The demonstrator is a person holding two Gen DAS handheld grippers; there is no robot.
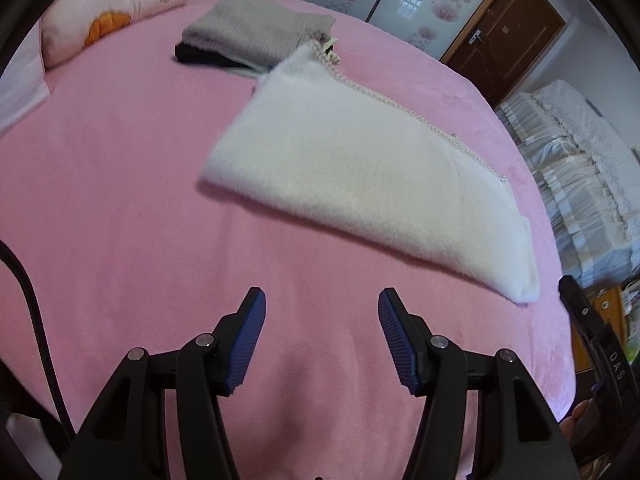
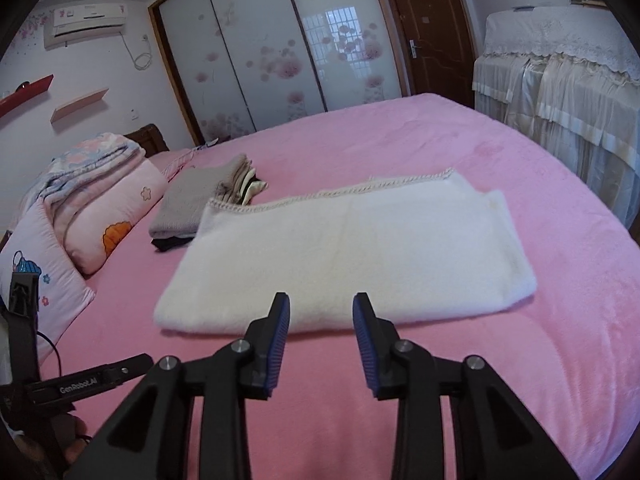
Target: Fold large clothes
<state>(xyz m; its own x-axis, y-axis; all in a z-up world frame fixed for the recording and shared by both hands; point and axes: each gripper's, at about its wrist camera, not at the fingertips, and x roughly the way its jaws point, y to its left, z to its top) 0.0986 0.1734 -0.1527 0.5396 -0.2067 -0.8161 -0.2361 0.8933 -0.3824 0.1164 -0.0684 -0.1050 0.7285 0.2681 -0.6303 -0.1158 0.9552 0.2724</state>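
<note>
White fleece garment (image 2: 344,256), folded to a long slab, lies mid-bed on pink blanket (image 2: 500,360), a braided trim along its far edge. Grey-topped folded stack (image 2: 188,204) just behind; lower layers hard to make out. Pillows (image 2: 100,216) left, wardrobe (image 2: 260,60) beyond. Left gripper (image 1: 322,300) and right gripper (image 2: 321,306) both gape over the blanket, nothing between the fingers.

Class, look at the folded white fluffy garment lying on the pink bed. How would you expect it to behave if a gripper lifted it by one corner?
The white garment looks soft and thick-piled, so it would probably sag and drape rather than hold its shape. Folded in loose layers, it would likely fall open when lifted by one corner. On the plush pink bed cover, a push would probably bunch it more than slide it.
</note>
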